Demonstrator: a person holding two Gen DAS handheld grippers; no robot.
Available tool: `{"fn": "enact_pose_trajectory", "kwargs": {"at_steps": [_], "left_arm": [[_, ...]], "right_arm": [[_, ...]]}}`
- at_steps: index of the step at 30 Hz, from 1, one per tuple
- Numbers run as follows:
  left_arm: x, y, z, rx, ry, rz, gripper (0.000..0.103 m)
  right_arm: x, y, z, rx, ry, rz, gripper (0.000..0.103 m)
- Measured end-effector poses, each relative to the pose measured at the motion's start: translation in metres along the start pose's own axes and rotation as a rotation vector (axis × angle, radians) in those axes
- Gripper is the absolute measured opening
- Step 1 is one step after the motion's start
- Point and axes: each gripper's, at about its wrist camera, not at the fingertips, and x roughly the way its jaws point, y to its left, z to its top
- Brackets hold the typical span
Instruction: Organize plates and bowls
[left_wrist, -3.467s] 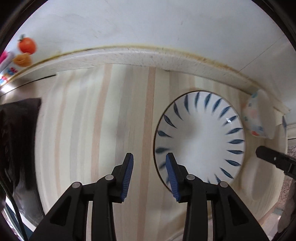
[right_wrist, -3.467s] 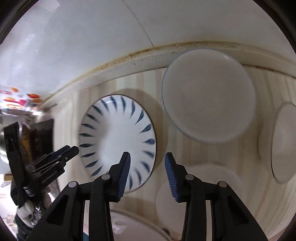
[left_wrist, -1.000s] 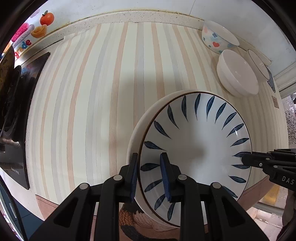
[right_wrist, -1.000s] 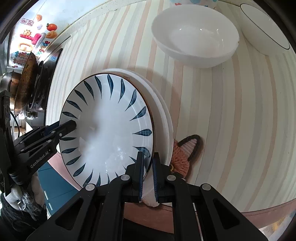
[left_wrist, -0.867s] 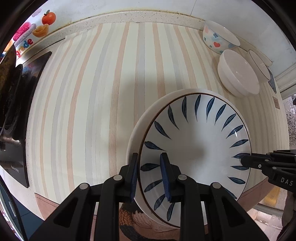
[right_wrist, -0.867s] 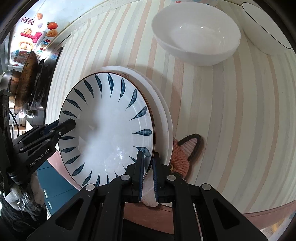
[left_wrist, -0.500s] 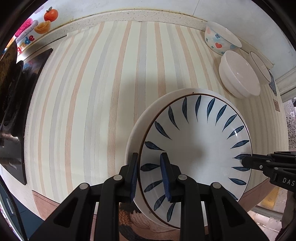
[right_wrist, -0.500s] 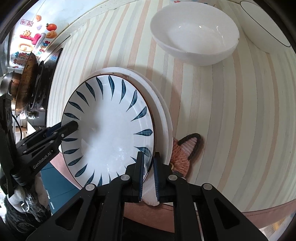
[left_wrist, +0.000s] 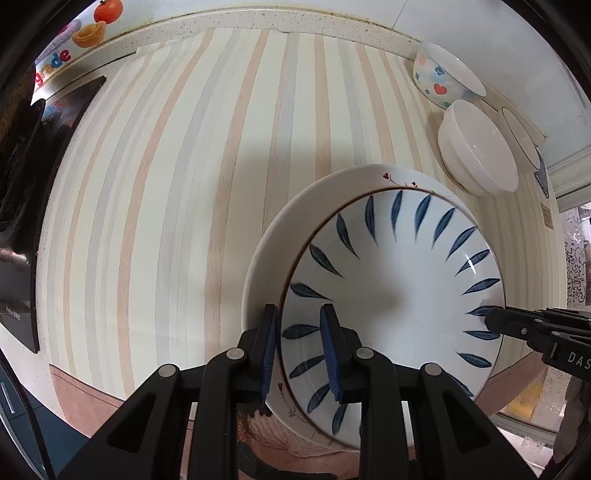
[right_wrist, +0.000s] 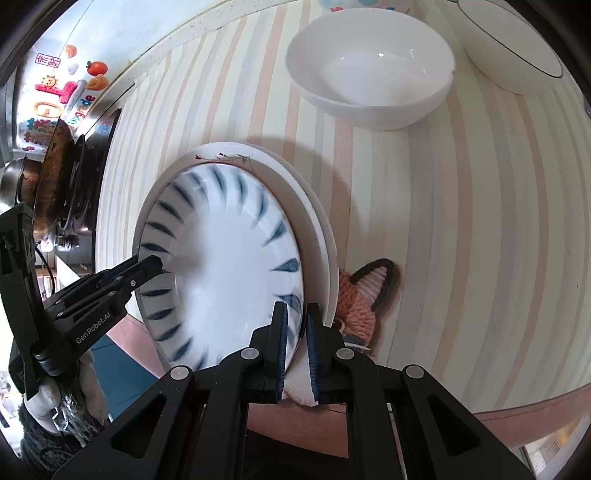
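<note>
A white plate with blue leaf marks (left_wrist: 399, 288) (right_wrist: 225, 258) lies on a larger white plate (left_wrist: 269, 254) (right_wrist: 317, 229) with a small floral sprig, near the counter's front edge. My left gripper (left_wrist: 299, 347) is shut on the leaf plate's near rim, one finger inside the plate and one outside. My right gripper (right_wrist: 296, 343) is shut on the opposite rim; its tip (left_wrist: 495, 321) shows at the plate's right side in the left wrist view. The left gripper's tip (right_wrist: 147, 266) shows at the plate's left edge in the right wrist view. The leaf plate is motion-blurred there.
A plain white bowl (left_wrist: 476, 155) (right_wrist: 369, 70), a heart-and-flower bowl (left_wrist: 439, 81) and a black-rimmed bowl (left_wrist: 517, 136) (right_wrist: 513, 44) stand at the back right. A knitted fox coaster (right_wrist: 362, 302) lies under the white plate. A stove with a pan (right_wrist: 51, 173) is at the left.
3.5 s ago both grippers were open and the leaf plate lay by the back wall. Both now hold it over the white plate, and it has just shifted slightly.
</note>
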Motion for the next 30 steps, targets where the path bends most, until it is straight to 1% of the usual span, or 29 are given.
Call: {"fn": "enact_pose_trajectory", "kwargs": {"at_steps": [6, 10, 13, 16, 19, 20, 21, 22, 23, 25, 27, 30], "left_arm": [[-0.014, 0.005, 0.002, 0.0, -0.026, -0.007, 0.021], [-0.044, 0.002, -0.006, 0.012, -0.084, -0.009, 0.021], [-0.078, -0.006, -0.018, 0.02, -0.125, -0.008, 0.021], [-0.116, -0.012, -0.037, 0.028, -0.157, -0.005, 0.021], [-0.147, -0.018, -0.054, 0.043, -0.185, -0.02, 0.021], [-0.152, -0.018, -0.057, 0.052, -0.191, -0.029, 0.021], [-0.16, -0.02, -0.061, 0.06, -0.2, -0.032, 0.021], [-0.169, -0.021, -0.068, 0.067, -0.212, -0.019, 0.021], [-0.176, -0.023, -0.073, 0.078, -0.223, -0.015, 0.021], [-0.187, -0.027, -0.082, 0.095, -0.24, -0.011, 0.022], [-0.197, -0.029, -0.093, 0.11, -0.248, -0.015, 0.029], [-0.209, -0.029, -0.107, 0.126, -0.255, -0.026, 0.03]], "right_arm": [[-0.013, 0.005, -0.005, 0.015, -0.044, -0.023, 0.013], [-0.037, 0.017, -0.019, 0.023, -0.101, -0.057, 0.013], [-0.064, 0.034, -0.039, 0.011, -0.166, -0.089, 0.013], [-0.094, 0.052, -0.066, 0.002, -0.226, -0.098, 0.013], [-0.123, 0.069, -0.095, -0.01, -0.285, -0.093, 0.013], [-0.132, 0.073, -0.103, -0.011, -0.303, -0.093, 0.014], [-0.141, 0.078, -0.113, -0.011, -0.322, -0.092, 0.017], [-0.149, 0.082, -0.122, -0.011, -0.339, -0.093, 0.022], [-0.157, 0.087, -0.133, -0.01, -0.359, -0.095, 0.025], [-0.17, 0.094, -0.149, -0.01, -0.382, -0.093, 0.036], [-0.179, 0.103, -0.166, -0.009, -0.395, -0.101, 0.039], [-0.189, 0.112, -0.187, -0.012, -0.406, -0.109, 0.047]]}}
